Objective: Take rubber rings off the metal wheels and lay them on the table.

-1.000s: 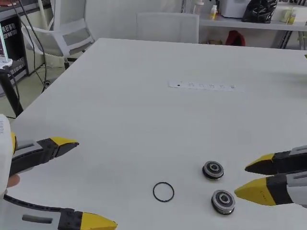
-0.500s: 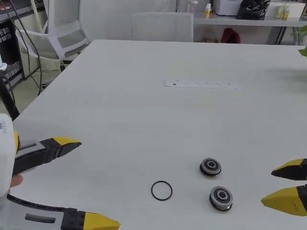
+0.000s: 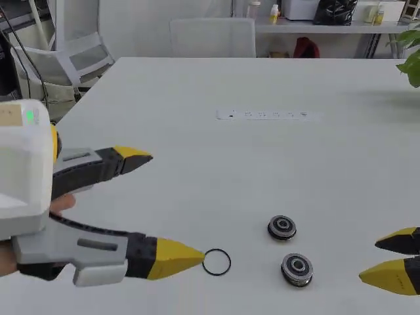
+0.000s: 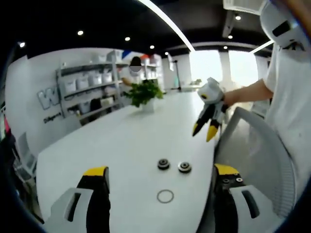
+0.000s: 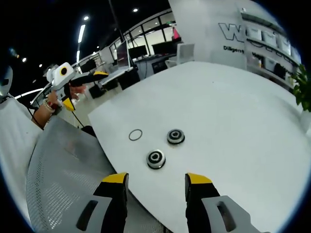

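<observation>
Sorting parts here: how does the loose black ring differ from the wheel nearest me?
The ring is a thin, open black loop; the wheel is a thick metal disc. The ring lies beside a tip of the left tongs; the wheel sits nearer the right tongs. Both rest on the table.

Two metal wheels (image 3: pixel 282 228); one loose rubber ring (image 3: pixel 216 262).

Bright, even overhead light; ceiling strip (image 4: pixel 167 22) glares, top centre of left gripper view; faint shadows on worktop (image 3: pixel 262 170); fisheye edges bent, dark.
</observation>
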The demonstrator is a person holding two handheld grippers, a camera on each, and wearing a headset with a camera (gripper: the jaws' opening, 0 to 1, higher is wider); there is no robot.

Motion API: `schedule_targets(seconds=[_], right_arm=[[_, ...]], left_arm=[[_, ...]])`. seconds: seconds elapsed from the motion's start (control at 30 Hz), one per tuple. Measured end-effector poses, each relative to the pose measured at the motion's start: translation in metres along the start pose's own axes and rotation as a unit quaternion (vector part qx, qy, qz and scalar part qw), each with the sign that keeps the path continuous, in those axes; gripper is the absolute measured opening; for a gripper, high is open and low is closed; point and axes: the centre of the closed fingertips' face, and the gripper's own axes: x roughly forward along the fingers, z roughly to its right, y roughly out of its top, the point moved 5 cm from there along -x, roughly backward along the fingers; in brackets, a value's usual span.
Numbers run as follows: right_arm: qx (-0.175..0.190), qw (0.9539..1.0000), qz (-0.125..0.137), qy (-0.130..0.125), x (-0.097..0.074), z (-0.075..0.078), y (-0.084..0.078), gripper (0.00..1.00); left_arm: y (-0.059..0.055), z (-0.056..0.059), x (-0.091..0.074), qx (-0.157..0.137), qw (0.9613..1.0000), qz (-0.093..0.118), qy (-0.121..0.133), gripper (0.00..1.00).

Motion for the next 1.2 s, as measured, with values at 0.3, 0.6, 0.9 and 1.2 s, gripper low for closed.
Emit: schedule_targets(seconds=[0.3,0.6,0.9,1.2], right_arm=[[0.011,0.9996,0.026,-0.002,-0.005,0.004,0.005,0.44],[-0.004,0.9991,0.041,0.008,0.000,0.005,0.017,0.44],[-0.040,0.9971,0.054,0.036,0.021,0.003,0.032,0.39],[-0.083,0.9958,-0.002,0.040,0.045,0.009,0.031,0.38]], left_arm=[[0.048,0.016,0.037,0.042,0.9956,0.055,-0.064,0.76],[0.053,0.039,0.085,0.081,0.9891,0.065,-0.105,0.64],[0.020,0.038,0.137,0.043,0.9876,0.010,-0.151,0.56],[-0.003,0.020,0.168,0.043,0.9900,-0.020,-0.133,0.56]])
